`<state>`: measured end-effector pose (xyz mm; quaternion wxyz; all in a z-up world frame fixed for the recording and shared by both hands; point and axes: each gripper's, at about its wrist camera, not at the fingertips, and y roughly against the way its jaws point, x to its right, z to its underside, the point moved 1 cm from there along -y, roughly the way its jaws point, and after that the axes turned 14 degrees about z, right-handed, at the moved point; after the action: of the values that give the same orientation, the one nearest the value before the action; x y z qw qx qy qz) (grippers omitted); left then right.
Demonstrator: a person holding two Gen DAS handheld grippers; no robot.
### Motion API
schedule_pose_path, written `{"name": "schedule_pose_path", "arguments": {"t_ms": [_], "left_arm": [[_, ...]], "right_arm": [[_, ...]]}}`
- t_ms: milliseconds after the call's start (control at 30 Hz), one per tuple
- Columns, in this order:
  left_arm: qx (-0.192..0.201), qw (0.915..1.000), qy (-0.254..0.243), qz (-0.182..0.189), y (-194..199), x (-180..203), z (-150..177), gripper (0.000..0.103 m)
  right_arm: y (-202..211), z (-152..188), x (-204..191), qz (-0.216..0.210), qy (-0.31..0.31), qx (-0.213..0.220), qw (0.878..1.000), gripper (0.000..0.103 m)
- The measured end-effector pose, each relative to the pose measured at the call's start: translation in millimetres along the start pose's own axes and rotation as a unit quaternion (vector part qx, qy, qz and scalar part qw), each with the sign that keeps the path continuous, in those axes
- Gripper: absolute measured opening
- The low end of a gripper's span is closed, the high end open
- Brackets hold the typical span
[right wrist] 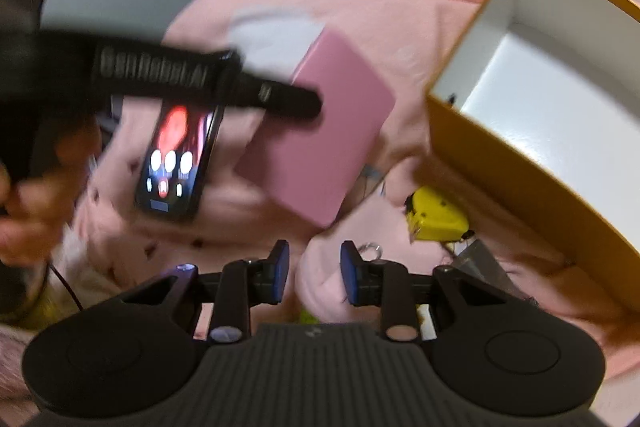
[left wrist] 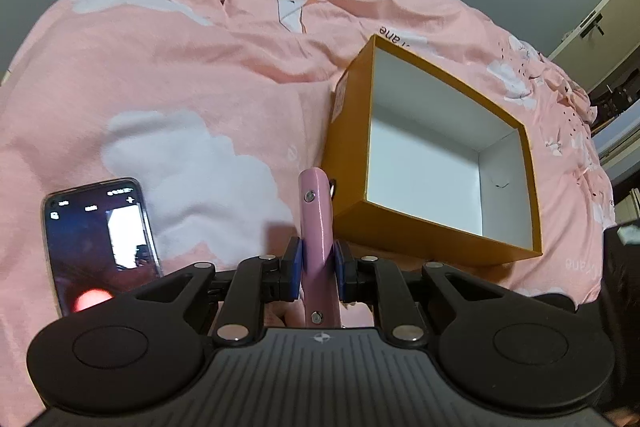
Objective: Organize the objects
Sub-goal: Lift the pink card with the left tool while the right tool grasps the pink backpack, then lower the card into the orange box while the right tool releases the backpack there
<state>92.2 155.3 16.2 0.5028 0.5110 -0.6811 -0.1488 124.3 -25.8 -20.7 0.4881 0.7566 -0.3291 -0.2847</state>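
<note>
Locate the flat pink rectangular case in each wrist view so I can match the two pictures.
Left wrist view: the flat pink rectangular case stands edge-on at bottom centre, clamped between the left gripper's jaws.
Right wrist view: the same case shows its broad face at centre, held off the bedding by the black left gripper reaching in from the left.
Shared landmark: the open orange cardboard box with white inside, to the right of the case in both views.

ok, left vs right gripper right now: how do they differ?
Left gripper is shut on the pink case, held edge-on and off the bedspread; right gripper stands open with nothing between its pads. The left one faces the empty orange box; the right one's view is motion-blurred. Both have blue pads.
</note>
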Motion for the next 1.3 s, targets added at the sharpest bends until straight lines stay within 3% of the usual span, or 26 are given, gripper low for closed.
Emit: {"name": "schedule_pose_path", "arguments": {"t_ms": [133, 300, 533, 667, 1033, 1300], "left_arm": [[0.0, 1.0, 0.002, 0.008, 5, -4, 5, 0.018], [0.001, 0.9999, 0.0, 0.013, 7, -6, 11, 0.018], [0.009, 0.9998, -0.004, 0.019, 10, -4, 13, 0.018], [0.011, 0.9997, -0.008, 0.022, 12, -2, 13, 0.018], [0.04, 0.9975, -0.049, 0.031, 31, 22, -4, 0.018], [0.077, 0.9902, -0.098, 0.064, 41, 60, -31, 0.018]], "right_arm": [[-9, 11, -10, 0.023, 0.032, -0.022, 0.999, 0.032], [-16, 23, -10, 0.066, 0.062, -0.028, 0.996, 0.05], [-28, 29, -20, 0.093, 0.092, -0.028, 0.991, 0.059], [-24, 26, -11, 0.086, 0.063, -0.028, 0.994, 0.046], [50, 9, 10, 0.076, 0.044, 0.06, 0.994, 0.026], [122, -8, 50, 0.092, 0.009, 0.135, 0.987, 0.023]]}}
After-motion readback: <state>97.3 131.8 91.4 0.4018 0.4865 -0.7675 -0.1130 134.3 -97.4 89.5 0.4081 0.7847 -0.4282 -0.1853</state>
